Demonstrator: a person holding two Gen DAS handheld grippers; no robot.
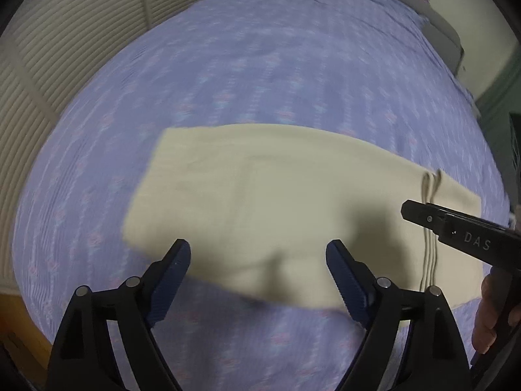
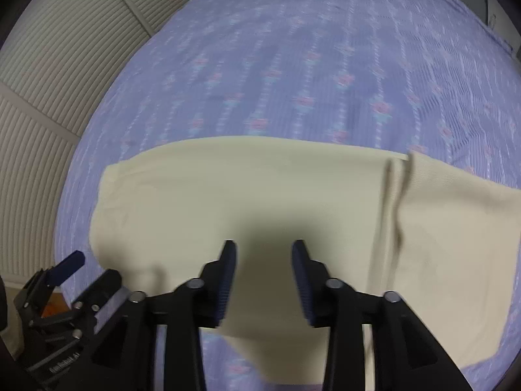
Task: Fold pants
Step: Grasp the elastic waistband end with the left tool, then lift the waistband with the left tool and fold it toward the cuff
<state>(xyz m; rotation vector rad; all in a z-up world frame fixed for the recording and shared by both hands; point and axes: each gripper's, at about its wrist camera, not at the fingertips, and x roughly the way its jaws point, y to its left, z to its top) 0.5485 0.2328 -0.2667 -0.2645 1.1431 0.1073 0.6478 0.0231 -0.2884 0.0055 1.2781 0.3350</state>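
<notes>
Cream pants (image 1: 276,195) lie flat and folded over on a purple flowered bedspread (image 1: 260,65). They also show in the right wrist view (image 2: 244,192), with a raised crease (image 2: 395,195) toward their right end. My left gripper (image 1: 259,257) is open and empty, just above the pants' near edge. My right gripper (image 2: 263,260) is open and empty over the middle of the pants. Its body (image 1: 456,228) shows at the right of the left wrist view. The left gripper's body (image 2: 58,293) shows at the lower left of the right wrist view.
Louvred white closet doors (image 1: 49,81) stand to the left of the bed. A grey headboard or furniture edge (image 1: 446,32) is at the far right. A wooden floor strip (image 1: 19,319) shows at the lower left.
</notes>
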